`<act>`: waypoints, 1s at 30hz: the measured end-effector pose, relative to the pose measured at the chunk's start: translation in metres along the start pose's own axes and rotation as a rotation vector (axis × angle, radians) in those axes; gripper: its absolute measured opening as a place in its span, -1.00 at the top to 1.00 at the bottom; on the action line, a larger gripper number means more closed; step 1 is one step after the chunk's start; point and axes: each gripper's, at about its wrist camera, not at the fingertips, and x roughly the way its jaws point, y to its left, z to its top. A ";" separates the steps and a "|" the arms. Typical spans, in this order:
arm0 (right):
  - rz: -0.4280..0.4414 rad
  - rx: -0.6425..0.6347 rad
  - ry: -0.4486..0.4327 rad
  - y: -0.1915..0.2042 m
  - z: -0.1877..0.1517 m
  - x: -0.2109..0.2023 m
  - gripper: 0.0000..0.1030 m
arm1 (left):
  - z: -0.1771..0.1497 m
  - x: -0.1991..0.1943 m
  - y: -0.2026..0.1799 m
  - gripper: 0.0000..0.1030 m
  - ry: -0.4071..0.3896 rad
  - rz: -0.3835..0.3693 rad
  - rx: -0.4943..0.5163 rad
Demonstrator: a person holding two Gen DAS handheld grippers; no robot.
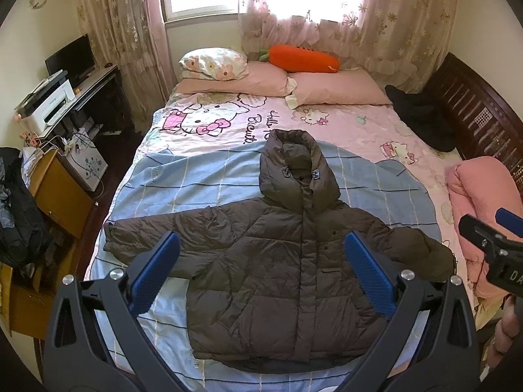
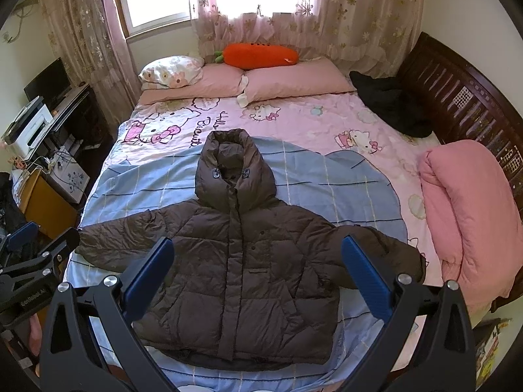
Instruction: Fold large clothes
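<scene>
Where quilted, puffy jacket [image 1: 278, 261] lies flat.

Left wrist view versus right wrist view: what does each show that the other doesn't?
Only the left wrist view shows the right tongs coming in at its right edge. Only the right wrist view shows the left tongs at its left edge. Both share the brown puffer jacket spread flat, front up, sleeves out, on the bed, plus the carrot pillow, black garment and rolled pink quilt. Both tongs are open and empty.
</scene>
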 end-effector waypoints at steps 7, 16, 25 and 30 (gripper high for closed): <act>-0.023 0.010 0.024 -0.008 -0.001 0.009 -0.97 | 0.001 0.003 0.002 -0.96 0.017 -0.028 -0.009; -0.041 0.050 0.028 -0.009 0.000 0.014 -0.97 | 0.003 0.006 0.001 -0.96 0.016 -0.053 -0.007; -0.158 0.052 0.203 -0.029 -0.008 0.094 -0.97 | 0.009 0.055 0.008 -0.96 0.086 0.000 -0.001; -0.146 0.137 0.384 -0.065 -0.001 0.186 -0.97 | 0.013 0.144 0.022 -0.96 0.220 -0.055 -0.018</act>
